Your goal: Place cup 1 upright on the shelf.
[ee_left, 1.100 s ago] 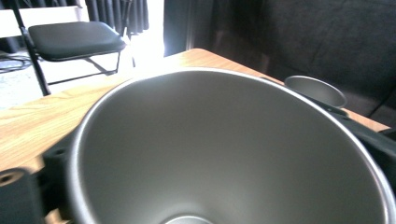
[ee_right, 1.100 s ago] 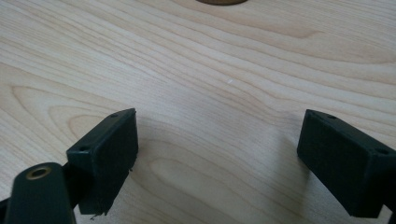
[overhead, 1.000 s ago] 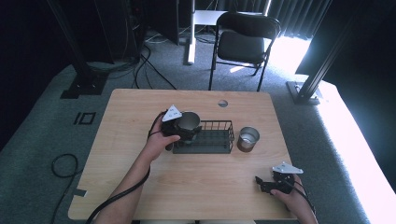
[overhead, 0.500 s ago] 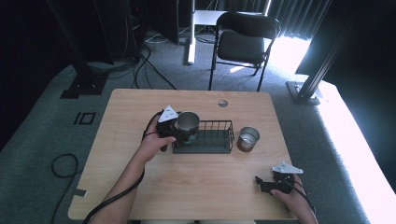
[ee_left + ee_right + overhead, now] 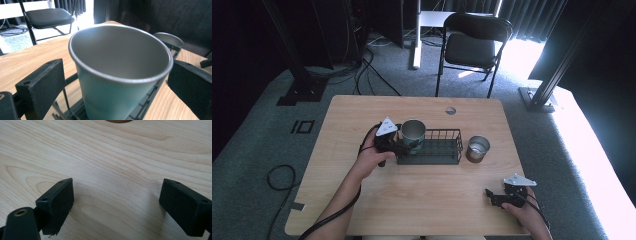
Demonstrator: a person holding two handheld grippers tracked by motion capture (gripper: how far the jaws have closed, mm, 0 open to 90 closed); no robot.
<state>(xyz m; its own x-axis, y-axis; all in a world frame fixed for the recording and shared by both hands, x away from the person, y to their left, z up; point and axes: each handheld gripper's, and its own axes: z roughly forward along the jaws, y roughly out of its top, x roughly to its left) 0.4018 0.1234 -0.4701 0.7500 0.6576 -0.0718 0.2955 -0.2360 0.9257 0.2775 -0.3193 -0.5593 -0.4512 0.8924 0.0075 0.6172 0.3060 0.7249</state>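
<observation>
Right gripper (image 5: 117, 205): two black rectangular jaw pads spread wide apart, nothing between, hovering close over pale light-grained wooden tabletop (image 5: 120, 157).

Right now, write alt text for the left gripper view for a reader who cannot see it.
A teal metal cup with a silver inside stands upright in the end of a black wire rack, between the left gripper's two open black fingers, which do not touch it. Behind it a second silver metal cup stands on the light wooden table, with a black folding chair beyond.
</observation>
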